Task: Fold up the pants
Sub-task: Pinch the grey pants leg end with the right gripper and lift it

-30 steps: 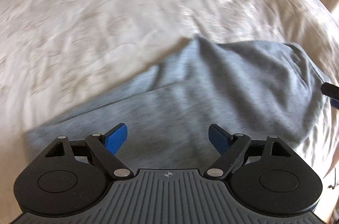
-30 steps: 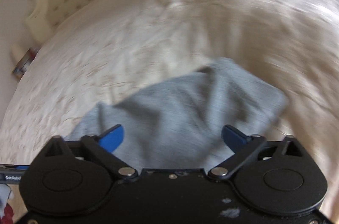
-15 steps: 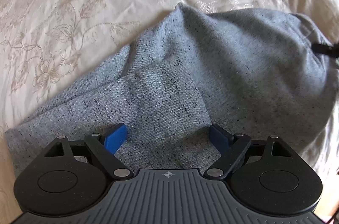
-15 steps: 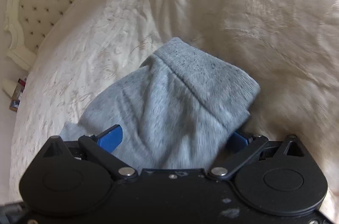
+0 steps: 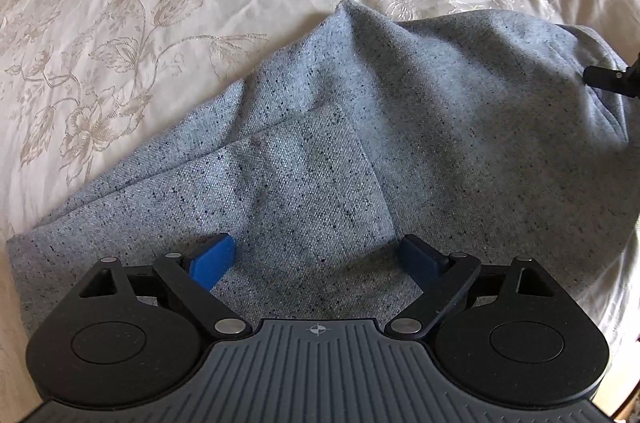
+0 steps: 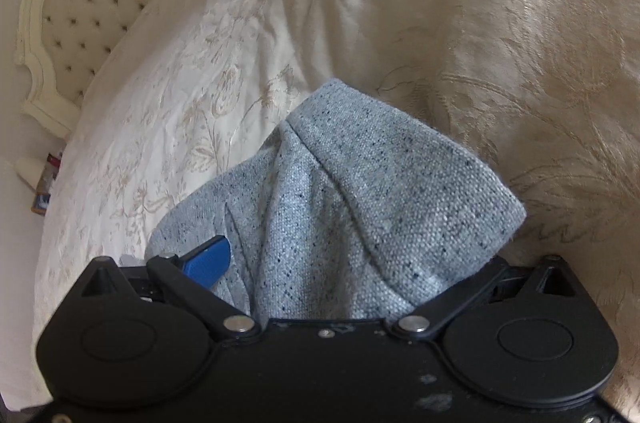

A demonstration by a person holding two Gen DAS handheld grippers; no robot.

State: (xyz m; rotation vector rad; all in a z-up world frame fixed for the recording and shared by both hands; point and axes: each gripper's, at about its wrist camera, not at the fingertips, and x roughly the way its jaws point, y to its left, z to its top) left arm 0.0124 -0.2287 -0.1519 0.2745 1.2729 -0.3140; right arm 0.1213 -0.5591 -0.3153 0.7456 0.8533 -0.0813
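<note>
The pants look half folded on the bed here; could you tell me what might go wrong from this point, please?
1. Both claws are open: the left claw only straddles the pants, so closing may pinch just the top layer and the fold could slip.
2. Fabric is bunched between the right claw's fingers, hiding one; a grasp there may grab an uneven wad.
3. Dragging could rumple the bedspread.

One pants [image 5: 420,127] – two tools [image 5: 318,259]
</note>
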